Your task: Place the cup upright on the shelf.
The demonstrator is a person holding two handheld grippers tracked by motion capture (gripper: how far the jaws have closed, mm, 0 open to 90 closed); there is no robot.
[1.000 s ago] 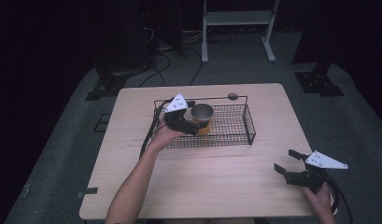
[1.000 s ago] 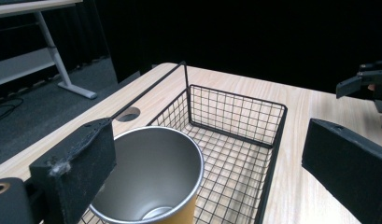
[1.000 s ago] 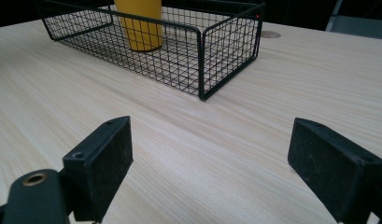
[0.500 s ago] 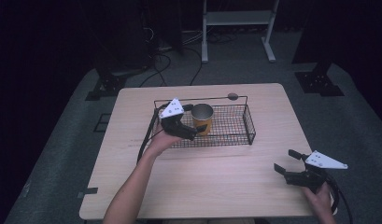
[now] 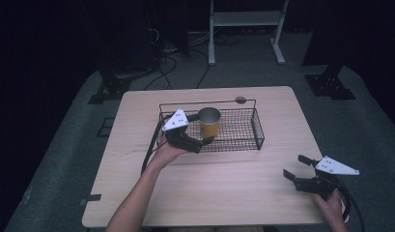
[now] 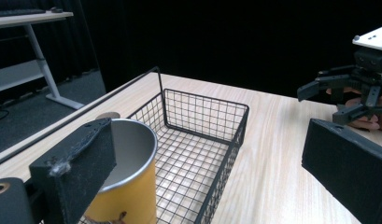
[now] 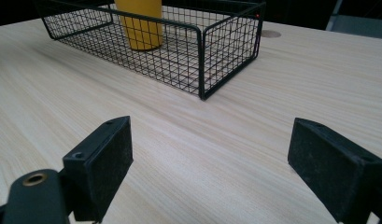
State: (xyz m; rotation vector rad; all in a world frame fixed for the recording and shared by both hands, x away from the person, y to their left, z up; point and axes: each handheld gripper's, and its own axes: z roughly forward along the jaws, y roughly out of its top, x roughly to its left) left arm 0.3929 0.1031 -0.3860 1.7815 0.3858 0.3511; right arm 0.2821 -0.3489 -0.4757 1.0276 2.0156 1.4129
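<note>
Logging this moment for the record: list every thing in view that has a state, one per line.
Yellow metal cup: upright, open top, looks empty, standing inside the basket.
Black wire basket: upright on the table, holding the cup.
Left gripper: open, jaws at the basket's near wall beside the cup.
Right gripper: open, holding nothing, over the table's right near corner.
Light wooden table: bearing the basket.

Yellow cup (image 5: 209,123), metal rim, upright, open, empty; stands in left end of wire basket (image 5: 243,130) on desk.
</note>
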